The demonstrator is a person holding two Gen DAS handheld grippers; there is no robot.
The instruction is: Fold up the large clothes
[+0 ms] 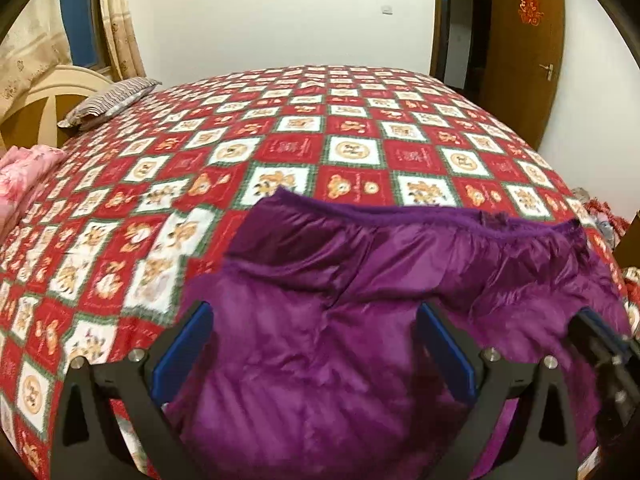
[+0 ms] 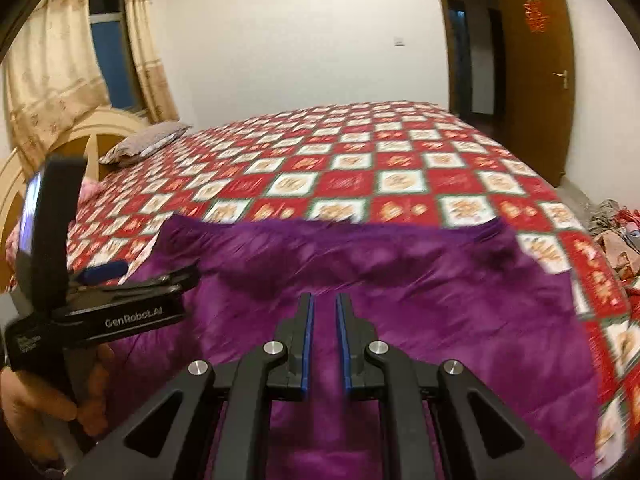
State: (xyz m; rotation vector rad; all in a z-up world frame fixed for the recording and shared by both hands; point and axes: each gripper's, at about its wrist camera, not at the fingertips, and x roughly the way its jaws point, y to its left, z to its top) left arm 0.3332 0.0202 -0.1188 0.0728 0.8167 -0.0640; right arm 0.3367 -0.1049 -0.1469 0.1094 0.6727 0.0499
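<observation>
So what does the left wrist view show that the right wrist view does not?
Only the left wrist view: the left gripper from behind, jaws wide open, and pink bedding.
Only the right wrist view: the right gripper, nearly shut and holding nothing, and the hand.
Both: purple garment, bed, pillow, door.

Beyond the purple garment [image 1: 360,320] the bed [image 1: 360,128] lies open to its far edge, with a striped pillow [image 1: 112,100] and pink bedding [image 1: 24,176] crowding its left side only
</observation>
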